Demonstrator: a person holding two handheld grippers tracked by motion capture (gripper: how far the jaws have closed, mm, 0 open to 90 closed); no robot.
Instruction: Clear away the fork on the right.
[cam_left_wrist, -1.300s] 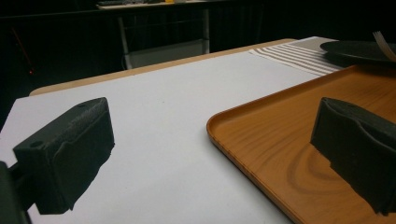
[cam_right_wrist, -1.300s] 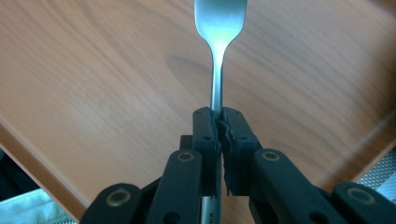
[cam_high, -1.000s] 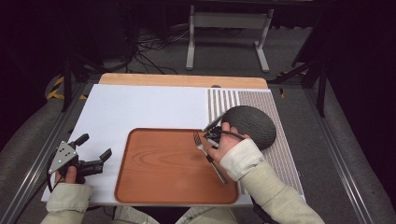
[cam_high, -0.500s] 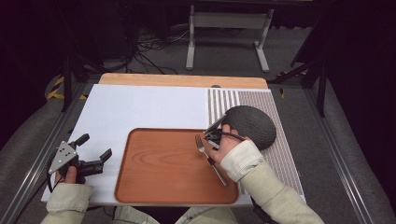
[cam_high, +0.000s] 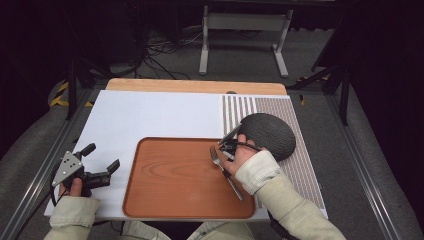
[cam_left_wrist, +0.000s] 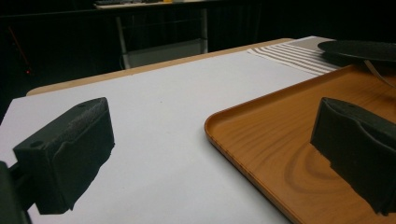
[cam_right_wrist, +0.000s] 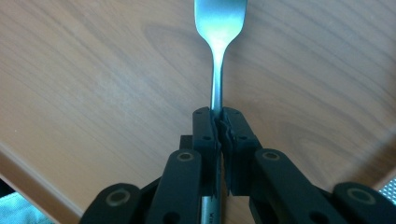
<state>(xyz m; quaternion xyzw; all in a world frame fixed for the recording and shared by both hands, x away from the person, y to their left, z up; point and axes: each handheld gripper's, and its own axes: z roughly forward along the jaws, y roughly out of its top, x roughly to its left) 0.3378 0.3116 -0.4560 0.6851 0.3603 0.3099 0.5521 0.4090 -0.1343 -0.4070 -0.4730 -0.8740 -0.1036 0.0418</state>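
A white mat covers most of the table, with a striped placemat along its right side. On the near part of the mat lies a brown wooden tray with a raised rim and clear grain. A dark, dome-shaped plate rests on the striped placemat, just beside the tray's far right corner.

The right gripper is over the tray's right part, its jaws pressed together on the neck of a fork. The fork is plain silver metal, with a narrow neck widening into a flat head; in the right gripper view the head points away from the jaws, above the wood, and the tips of the tines are cut off by the top edge. In the high view the fork lies slanted across the tray's right side, handle toward the person; whether it touches the wood or hangs just above it is hard to judge.

The left gripper rests at the mat's near left edge, its jaws wide apart with nothing between them, the right one over the tray's rim.
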